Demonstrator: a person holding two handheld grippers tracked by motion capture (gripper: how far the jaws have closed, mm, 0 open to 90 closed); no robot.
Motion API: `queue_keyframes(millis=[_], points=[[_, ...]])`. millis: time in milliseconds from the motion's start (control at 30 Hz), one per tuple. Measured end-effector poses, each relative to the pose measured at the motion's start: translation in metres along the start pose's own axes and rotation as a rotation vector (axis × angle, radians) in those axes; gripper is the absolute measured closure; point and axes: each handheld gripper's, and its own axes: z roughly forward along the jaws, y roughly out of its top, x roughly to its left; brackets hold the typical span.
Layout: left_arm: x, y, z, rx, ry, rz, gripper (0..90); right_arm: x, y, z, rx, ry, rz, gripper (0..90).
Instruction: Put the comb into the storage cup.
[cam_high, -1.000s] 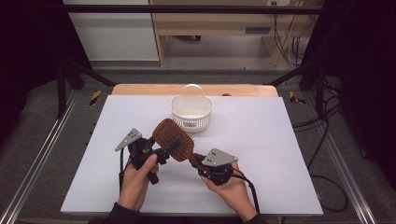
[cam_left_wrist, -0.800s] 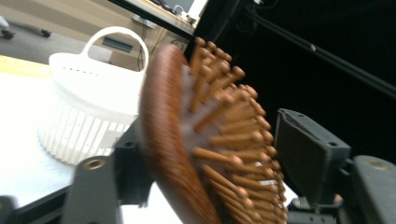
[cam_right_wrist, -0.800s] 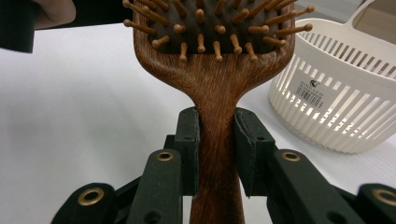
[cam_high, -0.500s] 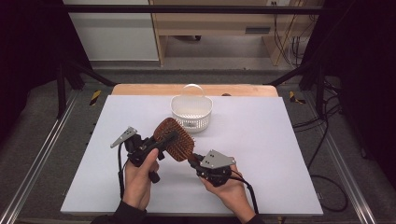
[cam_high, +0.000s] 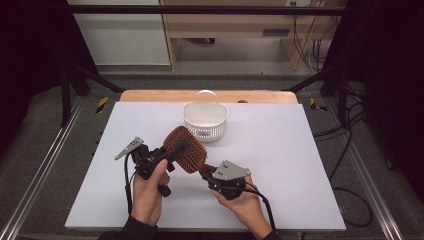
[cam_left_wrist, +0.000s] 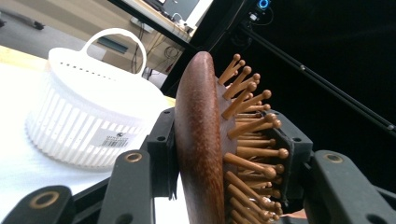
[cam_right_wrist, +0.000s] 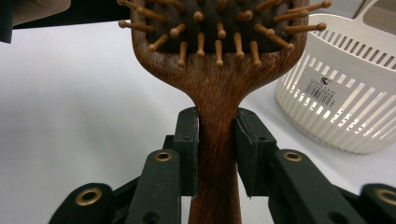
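- The left gripper (cam_high: 172, 152) is held above the near left part of the desk (cam_high: 310, 165), gripped by the person's left hand (cam_high: 149, 192), with its grey three-cornered plate pointing toward the desk's left edge.
- Its jaws have just been closing and now clamp the head of the wooden hairbrush (cam_high: 186, 155): in the left gripper view one jaw presses the smooth brown back and the other sits among the knob-tipped bristles (cam_left_wrist: 254, 126) (the head stands edge-on between them, bristles facing right in that view).
- The hairbrush (cam_left_wrist: 201, 154) is lifted clear of the desk, over its near middle, tilted so that the oval head is toward the far left and the handle runs down toward the near right.
- The right gripper (cam_high: 206, 174) sits just to the right of the brush, above the near centre of the desk, in the person's right hand (cam_high: 240, 200).
- Its jaws are closed tight on the brush's handle (cam_right_wrist: 215, 149), just below where the handle widens into the head; the pads press on both sides of the wood.
- A white slatted basket (cam_high: 205, 120) with a hoop handle stands on the desk near the middle of the far edge, apart from the brush and both grippers; a barcode label (cam_right_wrist: 322, 86) shows on its wall.
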Motion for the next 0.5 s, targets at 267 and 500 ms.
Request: queue_keyframes(millis=[267, 500], points=[[0.001, 0.009, -0.011, -0.039, 0.027, 0.024, 51.6, -0.009, 0.000, -0.014, -0.050, -0.019, 0.059, 30.9], [-0.003, 0.023, -0.020, -0.080, 0.044, 0.040, 51.5, -0.040, -0.024, -0.047, -0.159, -0.139, 0.127, 17.0]])
